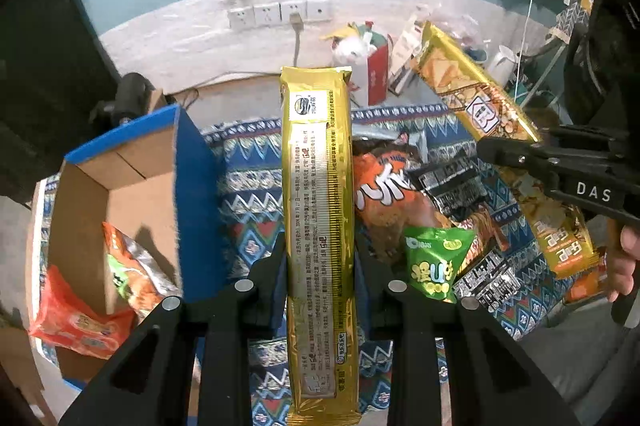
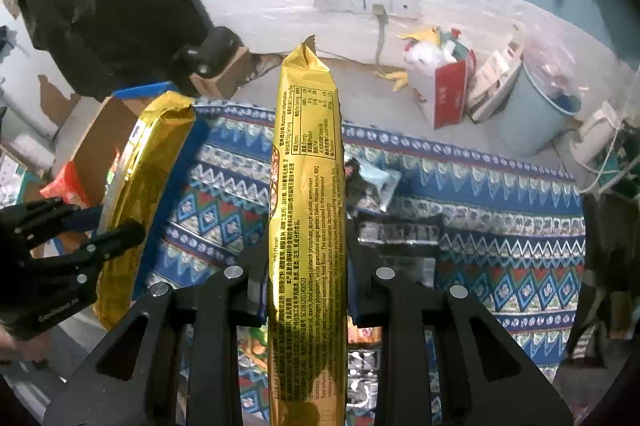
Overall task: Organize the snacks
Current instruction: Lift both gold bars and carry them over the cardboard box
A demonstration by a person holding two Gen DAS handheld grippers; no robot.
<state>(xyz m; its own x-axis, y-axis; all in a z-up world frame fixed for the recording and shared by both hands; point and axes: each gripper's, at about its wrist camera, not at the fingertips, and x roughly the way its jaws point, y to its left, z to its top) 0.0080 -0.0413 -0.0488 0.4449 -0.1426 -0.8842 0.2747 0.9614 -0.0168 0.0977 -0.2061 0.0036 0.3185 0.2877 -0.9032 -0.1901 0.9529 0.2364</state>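
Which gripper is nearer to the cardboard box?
Left. The left gripper, shut on a gold packet, is right beside the cardboard box. The right gripper, holding another gold packet, is farther off over the patterned cloth.

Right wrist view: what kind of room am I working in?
Probably a lived-in home room, worked at floor level: white wall sockets low on the wall, a blue patterned woven rug under the snacks, a stuffed red-and-white paper bag.
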